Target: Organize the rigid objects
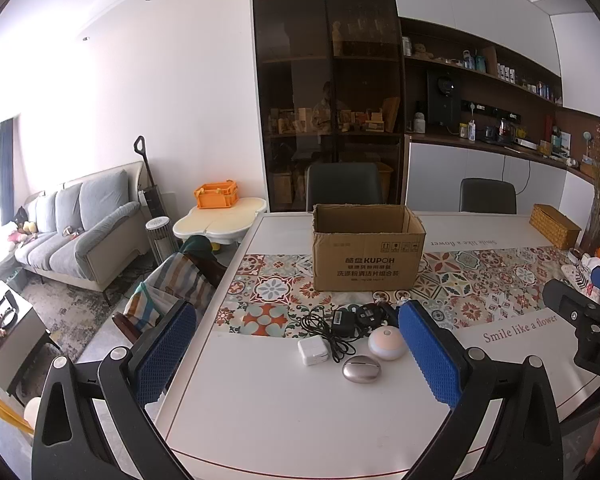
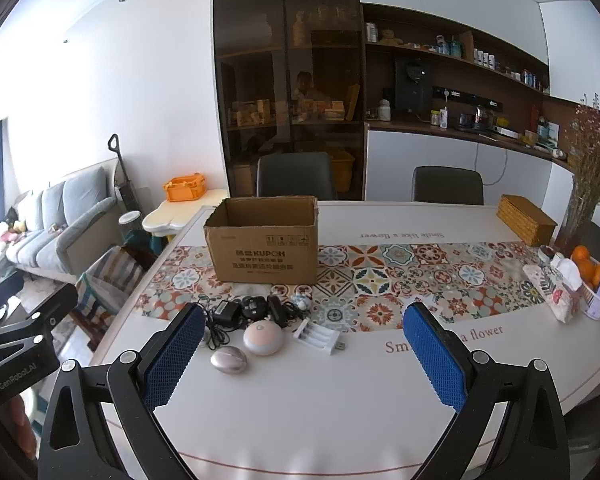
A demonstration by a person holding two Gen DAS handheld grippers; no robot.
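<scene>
Chargers and small gadgets lie in a loose cluster on the white table (image 2: 300, 408), just beyond both grippers. The left gripper (image 1: 296, 344) and the right gripper (image 2: 302, 344) each hover above the near table edge with blue-padded fingers spread wide, holding nothing. Nearest sits a silver oval case (image 1: 361, 368), with a white square charger (image 1: 313, 351) to its left and a round pale-pink device (image 1: 387, 343) just behind it. A white battery charger (image 2: 319, 336) lies to the right of the pink device. Behind these, black adapters (image 2: 252, 309) and tangled black cable (image 1: 324, 328) rest touching one another. Farther back, an open cardboard box (image 2: 266, 240) stands upright on the patterned runner (image 2: 400, 276). A woven box (image 2: 526, 220) sits far right.
</scene>
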